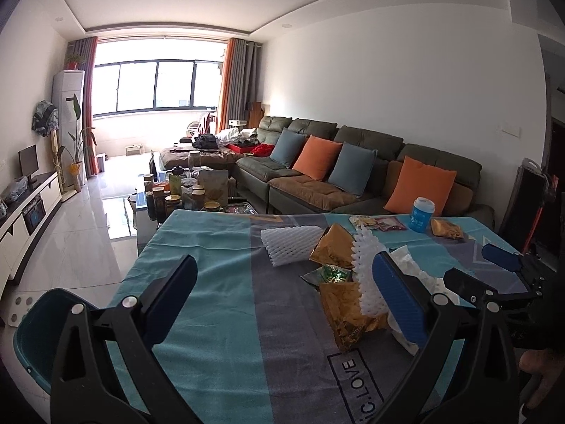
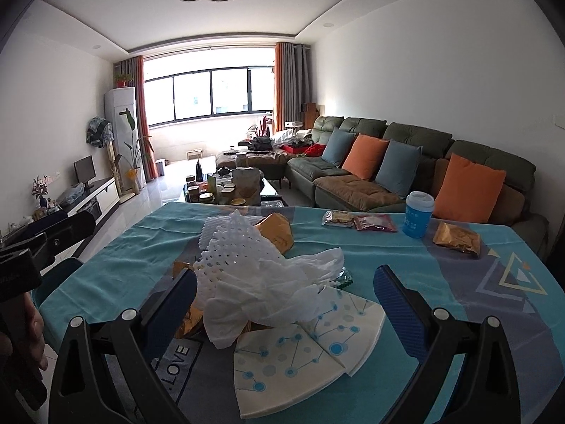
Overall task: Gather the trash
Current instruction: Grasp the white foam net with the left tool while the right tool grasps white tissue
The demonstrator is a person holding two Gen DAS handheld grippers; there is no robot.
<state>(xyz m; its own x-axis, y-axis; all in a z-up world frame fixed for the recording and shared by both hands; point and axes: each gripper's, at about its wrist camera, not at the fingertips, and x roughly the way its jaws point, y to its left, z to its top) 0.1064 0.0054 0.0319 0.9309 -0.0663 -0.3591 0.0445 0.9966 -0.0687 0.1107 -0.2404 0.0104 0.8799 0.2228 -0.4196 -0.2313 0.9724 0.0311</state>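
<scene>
— Where's the trash?
— The crumpled tissue (image 2: 268, 282) sits on the desk (image 2: 441, 258), heaped just this side of the foam net (image 2: 236, 247), dead ahead of my right tool (image 2: 286, 304).
— Which is nearer?
— Right; its jaws gape, empty. My left tool (image 1: 282, 289), also agape, is off to the heap's left.

A pile of white foam netting (image 2: 240, 247), crumpled white tissue (image 2: 279, 286) and gold foil wrappers (image 1: 349, 311) lies mid-counter (image 2: 406, 265). A blue lidded paper cup (image 2: 417, 214) stands behind it to the right, before the dark green sofa (image 2: 406, 162).
</scene>
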